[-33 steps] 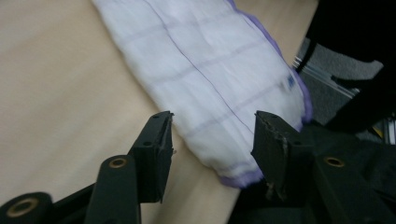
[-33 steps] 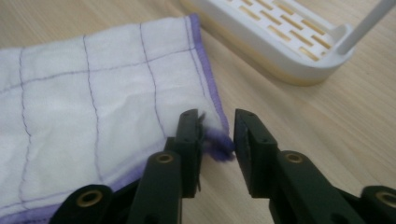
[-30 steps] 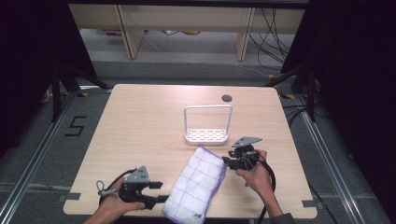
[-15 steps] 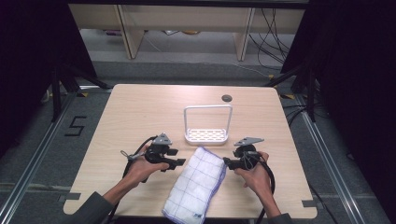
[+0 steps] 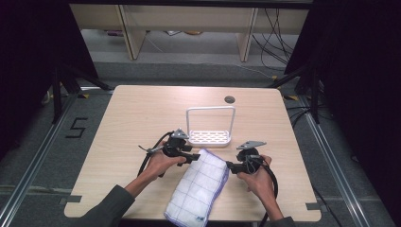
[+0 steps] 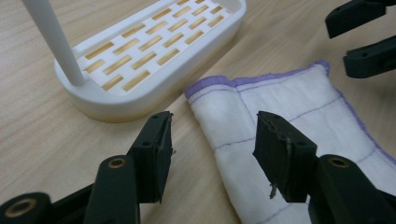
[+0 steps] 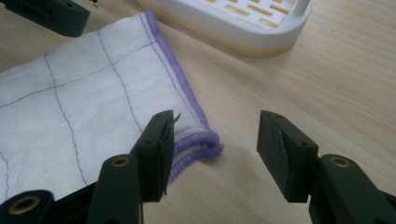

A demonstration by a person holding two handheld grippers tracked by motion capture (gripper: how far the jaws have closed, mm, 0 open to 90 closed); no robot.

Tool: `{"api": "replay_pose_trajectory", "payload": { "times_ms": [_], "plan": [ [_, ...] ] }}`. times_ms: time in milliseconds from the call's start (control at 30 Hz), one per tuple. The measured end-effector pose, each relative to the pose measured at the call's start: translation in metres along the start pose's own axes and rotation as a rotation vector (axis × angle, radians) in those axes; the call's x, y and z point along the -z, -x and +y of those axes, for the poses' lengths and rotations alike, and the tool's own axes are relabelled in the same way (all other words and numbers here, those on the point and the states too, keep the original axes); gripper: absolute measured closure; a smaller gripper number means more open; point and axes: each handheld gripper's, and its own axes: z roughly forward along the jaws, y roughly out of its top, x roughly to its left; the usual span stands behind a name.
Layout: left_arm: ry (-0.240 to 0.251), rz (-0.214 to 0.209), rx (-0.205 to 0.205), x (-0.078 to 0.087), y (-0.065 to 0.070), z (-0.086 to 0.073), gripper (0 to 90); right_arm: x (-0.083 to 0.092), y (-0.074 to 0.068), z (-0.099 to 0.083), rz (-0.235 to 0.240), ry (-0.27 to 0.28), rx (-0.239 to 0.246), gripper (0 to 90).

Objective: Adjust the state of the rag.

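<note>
The folded cloth (image 5: 198, 187) lies at the table's near edge, just in front of the white rack (image 5: 209, 137); both grippers, left (image 6: 212, 140) and right (image 7: 215, 140), stand open and empty over its far corners; a shallow pinch might catch only the top layer, so the fold could spill open.

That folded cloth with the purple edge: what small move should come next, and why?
Probably close both grippers on the cloth. The left gripper and right gripper each stand open around a far corner, near the white rack, gripping nothing yet.
</note>
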Motion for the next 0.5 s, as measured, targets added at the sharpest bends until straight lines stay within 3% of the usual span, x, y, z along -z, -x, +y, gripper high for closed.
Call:
{"api": "replay_pose_trajectory", "payload": {
  "times_ms": [100,133,167,233,267,333,367,500],
  "plan": [
    [-0.003,0.0,0.008,-0.006,-0.002,0.002,46.3,-0.001,0.001,0.0,-0.004,-0.002,0.021,47.3],
    [-0.01,0.002,0.006,-0.007,-0.003,0.001,46.6,-0.001,0.0,0.0,-0.001,-0.005,0.003,47.4],
    [0.005,0.004,0.023,-0.009,-0.002,0.001,46.8,-0.001,0.0,0.0,0.001,-0.006,0.012,47.3],
    [-0.001,-0.005,0.023,-0.011,-0.001,0.001,47.0,-0.002,0.0,0.0,-0.007,0.003,0.033,47.3],
    [-0.003,0.005,0.011,-0.012,-0.001,0.001,47.0,-0.002,0.0,0.001,-0.004,-0.001,0.022,47.3],
    [-0.004,-0.003,0.02,-0.013,0.0,0.001,47.5,-0.006,0.0,0.0,-0.008,0.024,0.034,47.3],
    [-0.016,-0.006,0.006,-0.014,-0.001,0.002,47.9,-0.004,-0.001,0.001,-0.003,-0.007,0.019,47.3],
    [-0.011,-0.006,0.024,-0.019,0.001,0.003,49.0,-0.008,-0.002,0.002,0.001,-0.011,0.027,47.3]
  ]
}}
